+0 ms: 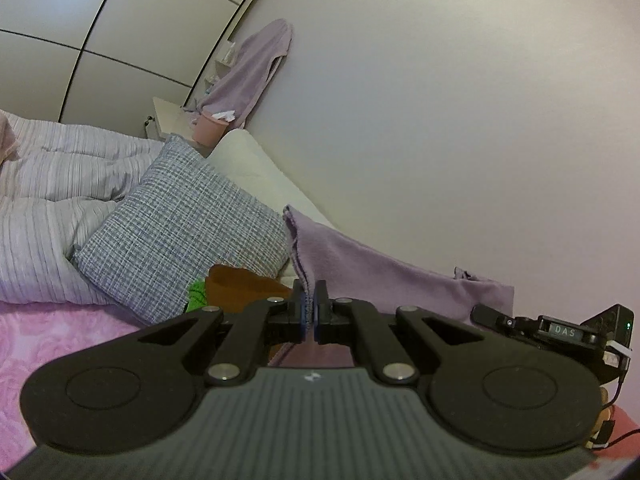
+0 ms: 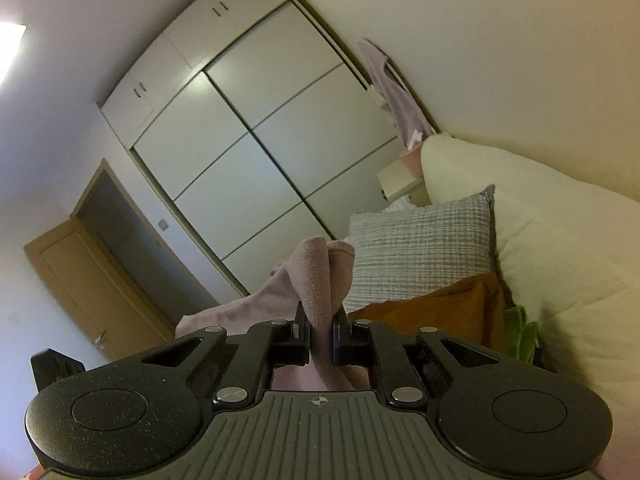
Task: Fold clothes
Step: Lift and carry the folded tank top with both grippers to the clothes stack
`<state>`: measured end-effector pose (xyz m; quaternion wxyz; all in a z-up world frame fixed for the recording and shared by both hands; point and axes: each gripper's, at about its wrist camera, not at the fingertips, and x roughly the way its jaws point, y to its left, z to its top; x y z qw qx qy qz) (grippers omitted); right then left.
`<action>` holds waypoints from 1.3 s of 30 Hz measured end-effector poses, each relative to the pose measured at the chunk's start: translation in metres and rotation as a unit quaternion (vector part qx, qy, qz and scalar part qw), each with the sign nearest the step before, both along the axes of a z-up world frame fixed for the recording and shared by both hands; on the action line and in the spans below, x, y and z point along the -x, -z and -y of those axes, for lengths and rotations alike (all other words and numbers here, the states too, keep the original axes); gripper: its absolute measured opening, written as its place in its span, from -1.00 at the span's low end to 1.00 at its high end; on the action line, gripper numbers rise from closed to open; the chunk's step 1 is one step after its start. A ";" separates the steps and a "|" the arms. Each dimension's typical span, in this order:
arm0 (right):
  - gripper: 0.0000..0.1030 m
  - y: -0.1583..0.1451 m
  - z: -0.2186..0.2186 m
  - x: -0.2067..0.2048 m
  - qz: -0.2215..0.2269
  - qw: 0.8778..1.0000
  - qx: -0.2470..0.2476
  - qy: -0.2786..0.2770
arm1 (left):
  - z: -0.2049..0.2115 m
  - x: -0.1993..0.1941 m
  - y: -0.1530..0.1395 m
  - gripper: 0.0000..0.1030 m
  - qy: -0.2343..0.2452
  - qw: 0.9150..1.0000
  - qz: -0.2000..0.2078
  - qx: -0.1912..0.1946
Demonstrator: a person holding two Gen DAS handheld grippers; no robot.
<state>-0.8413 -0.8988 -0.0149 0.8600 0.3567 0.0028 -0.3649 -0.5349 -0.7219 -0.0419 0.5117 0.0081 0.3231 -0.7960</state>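
- Two claws pinch one lilac fleece garment (image 1: 360, 268), held up above the bed (image 1: 60, 344).
- Left claw (image 1: 309, 312) clamps its hemmed edge.
- Right claw (image 2: 321, 336) grips a bunched fold near a checked pillow (image 2: 420, 248).

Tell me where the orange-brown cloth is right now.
The orange-brown cloth lies on the bed just beyond the left gripper, below the checked cushion, with a green cloth at its left edge.

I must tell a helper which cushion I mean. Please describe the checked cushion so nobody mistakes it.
Start at the bed. The cushion leans at its head, beside the cream pillow. It alone has a blue-grey woven check.
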 end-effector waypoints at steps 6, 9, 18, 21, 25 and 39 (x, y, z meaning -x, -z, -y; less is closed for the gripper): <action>-0.89 0.018 0.048 0.000 -0.007 1.000 -0.027 0.000 | 0.054 0.013 0.015 -0.99 -0.010 0.999 0.015 -0.027; -0.89 0.028 0.071 -0.004 -0.018 0.999 -0.042 -0.001 | 0.077 0.017 0.025 -0.99 -0.016 0.999 0.017 -0.041; -0.89 0.055 0.121 -0.013 -0.043 0.996 -0.076 -0.006 | 0.126 0.026 0.046 -0.99 -0.030 0.996 0.043 -0.069; -0.89 0.061 0.130 -0.014 -0.054 0.995 -0.084 -0.002 | 0.141 0.029 0.052 -0.99 -0.029 0.995 0.053 -0.077; -0.89 0.071 0.144 -0.015 -0.064 0.993 -0.104 0.008 | 0.157 0.036 0.057 -0.99 -0.027 0.994 0.063 -0.085; -0.84 0.098 0.168 -0.040 -0.158 0.977 -0.141 0.029 | 0.178 0.040 0.096 -0.97 -0.033 0.985 0.094 -0.141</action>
